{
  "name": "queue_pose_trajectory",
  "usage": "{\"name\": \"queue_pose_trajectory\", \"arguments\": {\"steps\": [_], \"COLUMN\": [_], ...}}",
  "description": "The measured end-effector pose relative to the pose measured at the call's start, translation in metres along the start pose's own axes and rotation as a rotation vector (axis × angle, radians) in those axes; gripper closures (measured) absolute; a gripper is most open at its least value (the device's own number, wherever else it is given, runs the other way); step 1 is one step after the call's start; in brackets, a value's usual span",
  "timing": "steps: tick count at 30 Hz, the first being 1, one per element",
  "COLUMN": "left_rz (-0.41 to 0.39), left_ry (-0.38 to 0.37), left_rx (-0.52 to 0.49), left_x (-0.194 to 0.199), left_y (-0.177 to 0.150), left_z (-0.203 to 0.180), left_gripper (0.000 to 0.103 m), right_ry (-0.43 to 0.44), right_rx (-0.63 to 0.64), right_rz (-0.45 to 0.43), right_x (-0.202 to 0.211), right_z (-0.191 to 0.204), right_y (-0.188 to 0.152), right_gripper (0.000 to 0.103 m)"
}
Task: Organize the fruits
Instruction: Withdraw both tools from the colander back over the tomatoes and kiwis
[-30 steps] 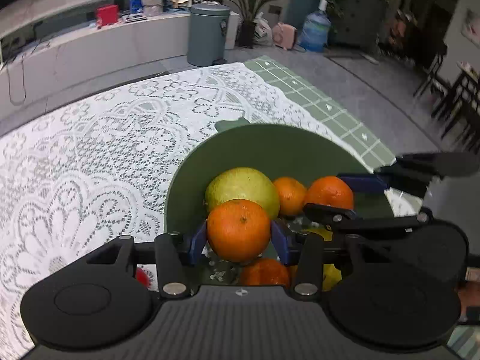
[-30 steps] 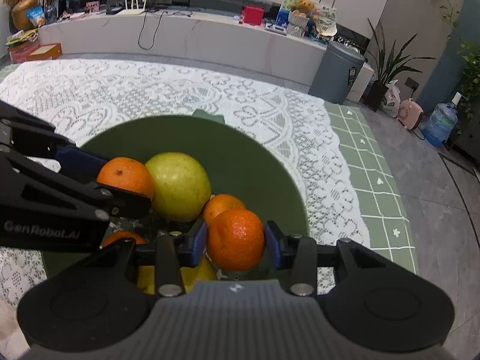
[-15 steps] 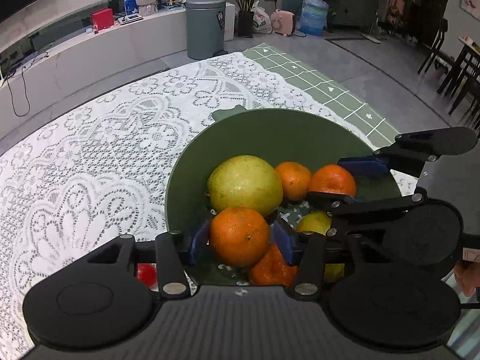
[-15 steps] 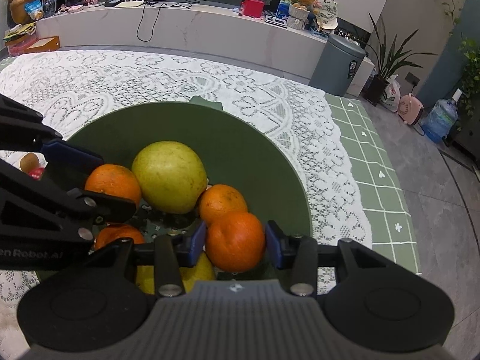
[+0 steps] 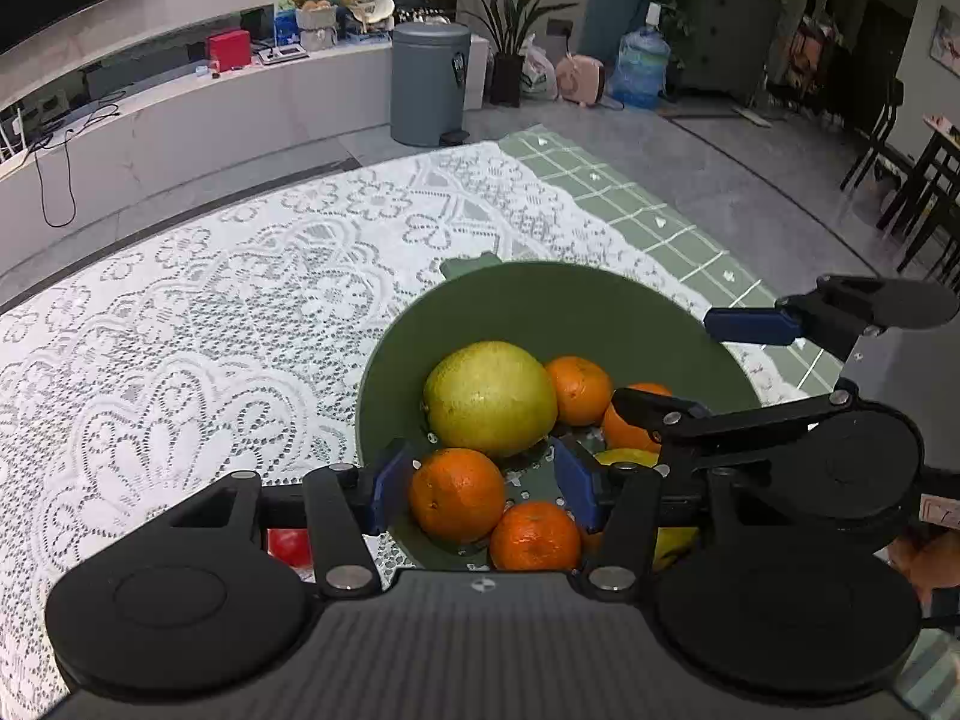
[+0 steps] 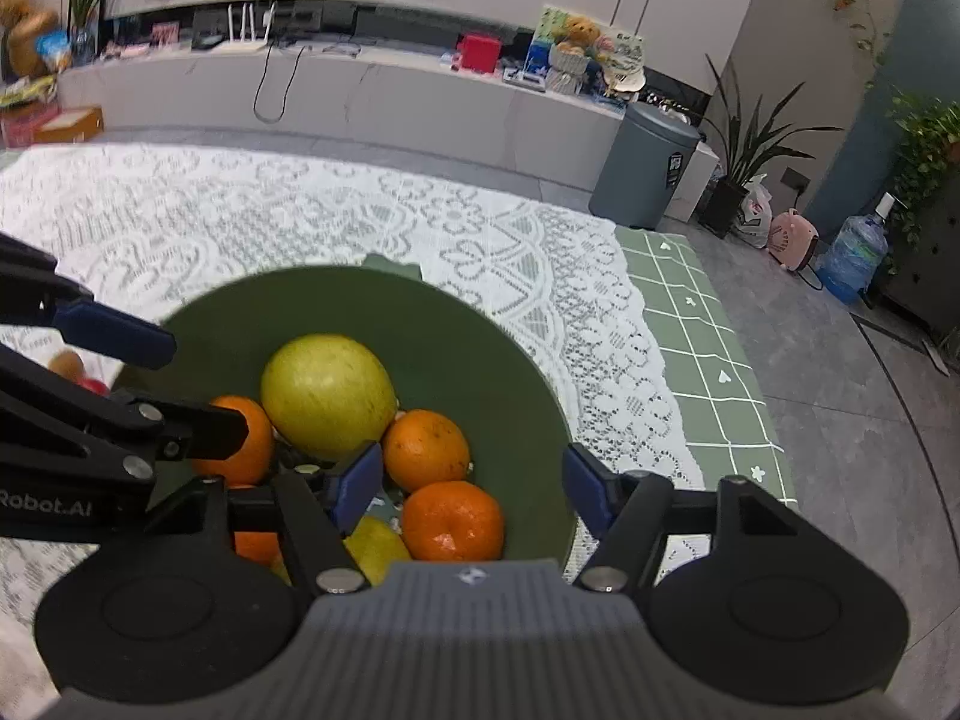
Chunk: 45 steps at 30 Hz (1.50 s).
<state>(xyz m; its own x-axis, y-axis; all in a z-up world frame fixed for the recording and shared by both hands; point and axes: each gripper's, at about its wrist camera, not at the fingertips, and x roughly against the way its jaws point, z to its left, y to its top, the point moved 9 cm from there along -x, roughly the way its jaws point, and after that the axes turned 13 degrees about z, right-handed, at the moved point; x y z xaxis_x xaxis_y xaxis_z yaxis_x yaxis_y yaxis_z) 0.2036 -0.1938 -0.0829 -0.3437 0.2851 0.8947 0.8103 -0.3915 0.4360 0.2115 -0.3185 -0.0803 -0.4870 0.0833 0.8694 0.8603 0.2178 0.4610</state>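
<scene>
A green bowl (image 5: 540,282) on the lace cloth holds a large yellow-green fruit (image 5: 489,399), several oranges and a lemon (image 5: 624,457). My left gripper (image 5: 480,492) hangs over the bowl's near side with its jaws opening. An orange (image 5: 457,495) lies loose between them, and neither pad presses it. My right gripper (image 6: 471,489) is over the bowl's right side, jaws also opening, with an orange (image 6: 451,519) resting free just below them. Each gripper shows in the other's view, the right gripper (image 5: 684,366) reaching in from the right and the left gripper (image 6: 210,387) from the left.
A white lace tablecloth (image 5: 210,330) covers the table over a green checked cloth (image 5: 630,210) that hangs at the right edge. A small red fruit (image 5: 288,546) lies outside the bowl at its left. A grey bin (image 5: 429,81) stands on the floor beyond.
Both grippers were shut on an orange each. Their jaws have spread, and both oranges now lie loose in the bowl.
</scene>
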Motion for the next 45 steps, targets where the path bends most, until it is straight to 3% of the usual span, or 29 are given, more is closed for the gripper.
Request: {"name": "queue_pose_trajectory", "arguments": {"steps": [22, 31, 45], "left_rz": [-0.118, -0.144, -0.117], "left_ry": [0.058, 0.087, 0.094], "left_rx": [0.086, 0.139, 0.276], "left_x": [0.067, 0.086, 0.088], "left_y": [-0.048, -0.08, -0.144], "left_z": [0.025, 0.047, 0.098], "left_gripper": [0.038, 0.038, 0.038], "right_ry": [0.09, 0.152, 0.243], "right_rx": [-0.134, -0.156, -0.063], "right_rz": [-0.157, -0.18, -0.18], "right_x": [0.074, 0.081, 0.072], "right_z": [0.047, 0.09, 0.152], "right_y": [-0.031, -0.043, -0.057], "right_gripper": [0.023, 0.022, 0.021]}}
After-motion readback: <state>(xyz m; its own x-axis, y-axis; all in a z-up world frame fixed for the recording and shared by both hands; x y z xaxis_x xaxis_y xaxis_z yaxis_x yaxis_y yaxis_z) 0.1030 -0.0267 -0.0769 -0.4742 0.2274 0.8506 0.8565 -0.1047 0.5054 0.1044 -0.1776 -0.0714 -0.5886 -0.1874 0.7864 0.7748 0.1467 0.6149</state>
